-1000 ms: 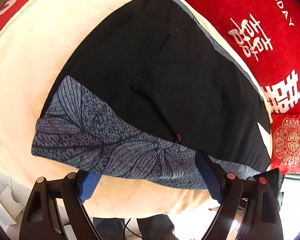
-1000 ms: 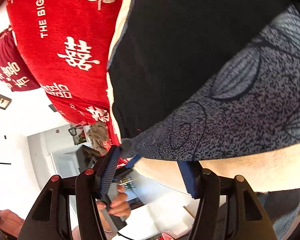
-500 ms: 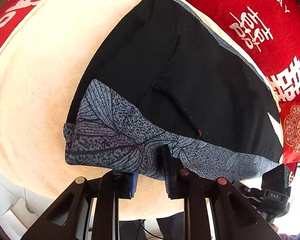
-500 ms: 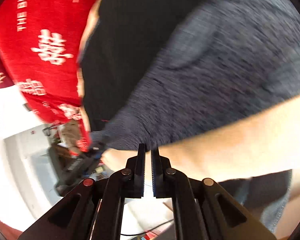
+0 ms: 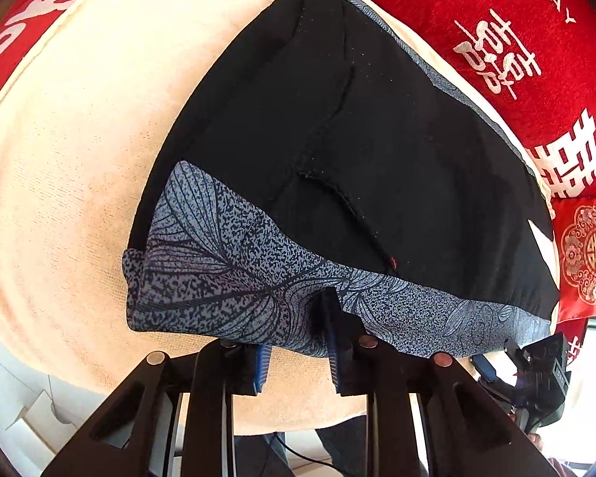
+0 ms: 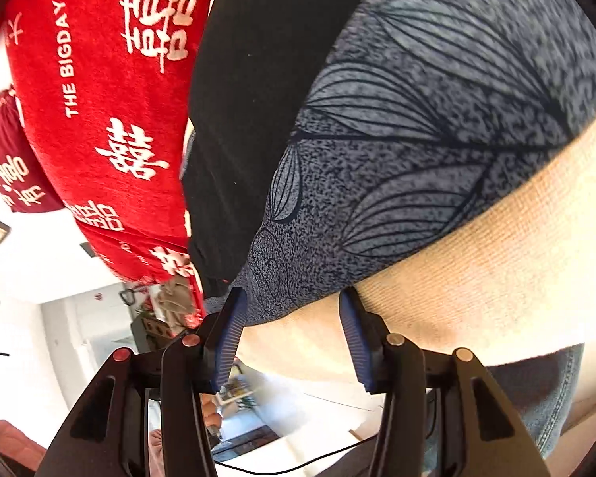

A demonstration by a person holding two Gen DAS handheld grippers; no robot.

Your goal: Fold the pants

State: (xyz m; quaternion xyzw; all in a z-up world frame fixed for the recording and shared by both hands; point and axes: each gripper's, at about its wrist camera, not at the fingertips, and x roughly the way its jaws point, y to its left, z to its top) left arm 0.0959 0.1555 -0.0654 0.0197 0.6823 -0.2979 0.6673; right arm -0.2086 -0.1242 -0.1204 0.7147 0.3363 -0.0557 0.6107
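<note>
Black pants (image 5: pixel 337 139) with a blue-grey leaf-patterned band (image 5: pixel 226 270) lie flat on a cream cushion (image 5: pixel 59 159). My left gripper (image 5: pixel 298 330) is shut on the near edge of that band, one pad under the cloth and one on top. In the right wrist view the same pants (image 6: pixel 417 139) fill the upper right. My right gripper (image 6: pixel 294 314) is at the band's corner. Its jaws are opening, and the corner of the band lies between the fingertips without being pinched. The right gripper's body (image 5: pixel 536 361) also shows at the lower right of the left wrist view.
A red cloth with white characters (image 5: pixel 516 39) covers the surface behind the cushion (image 6: pixel 496 258), and shows again as the red cloth (image 6: pixel 91 99) on the left. A small red ornamented pillow (image 5: pixel 588 254) lies at the right. The person's jeans (image 6: pixel 548 397) stand below the cushion edge.
My left jaws closed from wide apart onto the patterned band. The right jaws shut, then opened again, and the right gripper moved in close to the band's corner.
</note>
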